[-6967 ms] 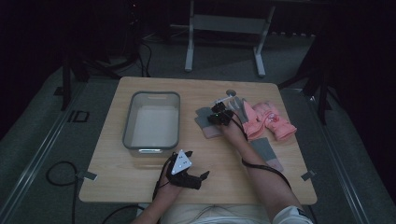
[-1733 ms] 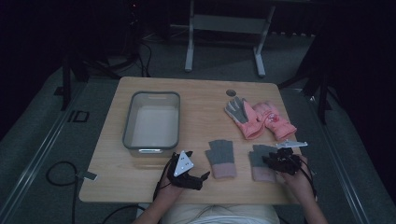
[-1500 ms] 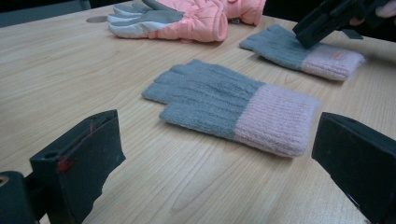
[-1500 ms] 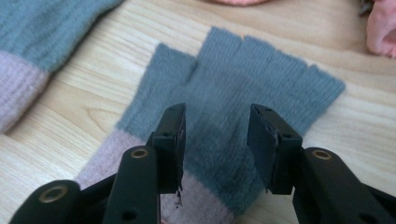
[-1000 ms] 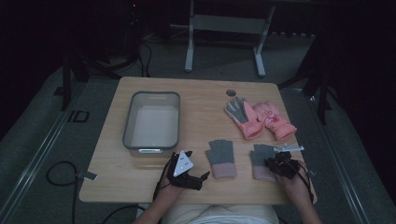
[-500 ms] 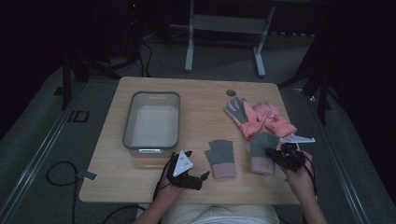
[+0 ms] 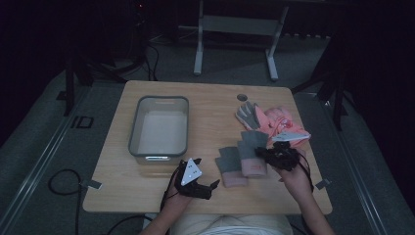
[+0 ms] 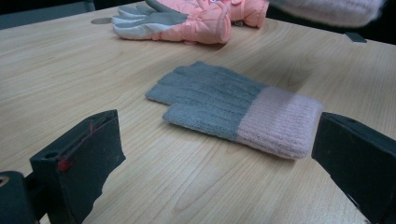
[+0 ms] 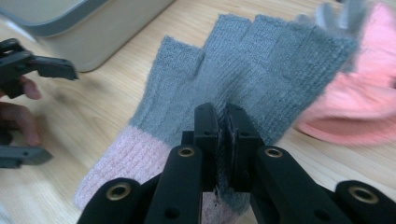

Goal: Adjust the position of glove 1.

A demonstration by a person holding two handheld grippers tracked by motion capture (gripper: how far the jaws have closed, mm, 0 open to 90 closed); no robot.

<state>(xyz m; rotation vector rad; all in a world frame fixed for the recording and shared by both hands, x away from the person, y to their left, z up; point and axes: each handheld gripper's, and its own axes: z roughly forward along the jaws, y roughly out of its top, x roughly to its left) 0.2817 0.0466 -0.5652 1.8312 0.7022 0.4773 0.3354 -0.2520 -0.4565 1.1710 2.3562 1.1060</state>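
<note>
right gripper (image 9: 222, 140) clamped on grey knit glove with pink cuff (image 9: 261, 70), now lifted off table | left gripper (image 8: 219, 154) gaping, idle | pairing underway, probably

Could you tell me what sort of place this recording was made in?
Probably a dim lab or studio for recording handling work: a lone wooden table on grey carpet, loose cables on the floor, a metal stand behind, and a hand-held gripper.

A dim lab: wooden table (image 7: 205, 98) on grey carpet, floor cables (image 7: 58, 178).
</note>
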